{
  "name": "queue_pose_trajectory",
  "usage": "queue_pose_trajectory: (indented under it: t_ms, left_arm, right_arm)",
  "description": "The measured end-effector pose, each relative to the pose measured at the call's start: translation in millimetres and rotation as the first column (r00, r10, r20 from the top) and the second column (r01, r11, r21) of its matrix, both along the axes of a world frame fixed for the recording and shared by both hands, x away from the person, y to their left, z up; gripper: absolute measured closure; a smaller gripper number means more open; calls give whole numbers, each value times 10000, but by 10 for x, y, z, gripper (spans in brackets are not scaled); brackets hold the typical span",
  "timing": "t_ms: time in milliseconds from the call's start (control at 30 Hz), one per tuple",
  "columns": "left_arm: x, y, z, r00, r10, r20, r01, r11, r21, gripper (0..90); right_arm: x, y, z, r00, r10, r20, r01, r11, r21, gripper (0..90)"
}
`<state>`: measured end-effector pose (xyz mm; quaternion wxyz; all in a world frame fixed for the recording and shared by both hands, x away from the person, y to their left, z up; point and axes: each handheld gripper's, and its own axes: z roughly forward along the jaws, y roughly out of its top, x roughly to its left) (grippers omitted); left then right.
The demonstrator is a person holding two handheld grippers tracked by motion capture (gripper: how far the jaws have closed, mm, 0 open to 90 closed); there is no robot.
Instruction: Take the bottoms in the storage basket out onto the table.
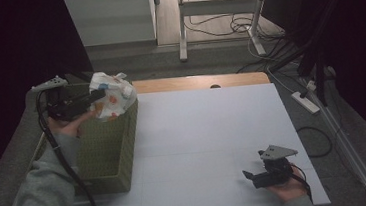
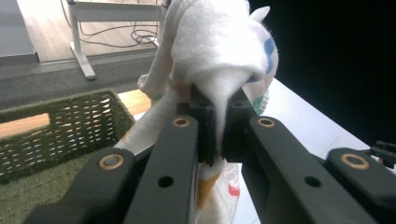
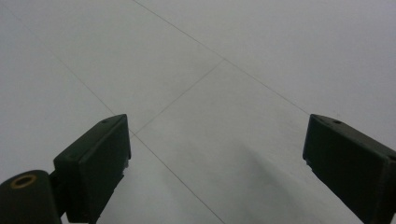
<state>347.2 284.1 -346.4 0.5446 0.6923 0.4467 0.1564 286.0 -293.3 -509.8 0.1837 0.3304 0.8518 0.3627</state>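
a white table top fills a dim room, cables on the floor beyond. at far left, the left gripper pinches a patterned white cloth above a green woven basket. the right gripper rests near right, jaws wide and empty.

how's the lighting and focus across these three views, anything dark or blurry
High view: dim overall, the surroundings black at both sides, the white table evenly lit, the cloth a little soft. Left gripper view: the cloth bright and nearly washed out, the basket sharp, black at right. Right gripper view: flat grey light, a faint shadow on the table between the open jaws.
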Motion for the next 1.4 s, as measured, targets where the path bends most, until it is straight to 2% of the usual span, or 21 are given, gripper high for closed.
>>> queue_pose_trajectory:
  t_ms: [500,800,1033,1400]
  left_arm:
    - [-6,-270,-19,9979,-642,122,642,9979,-48,850]
    - [-18,-470,-2,9932,-1134,261,1136,9935,-72,850]
    - [-30,-578,4,9906,-1335,283,1338,9910,-102,850]
    - [-30,-771,-50,9833,-1804,229,1808,9834,-126,850]
  right_arm:
    - [-1,-3,2,10000,-14,22,14,10000,-3,81]
    - [-2,-9,7,10000,-54,73,53,10000,15,81]
    - [-2,-10,7,10000,-45,80,45,10000,0,81]
    - [-3,-15,10,10000,-42,61,42,10000,-14,81]
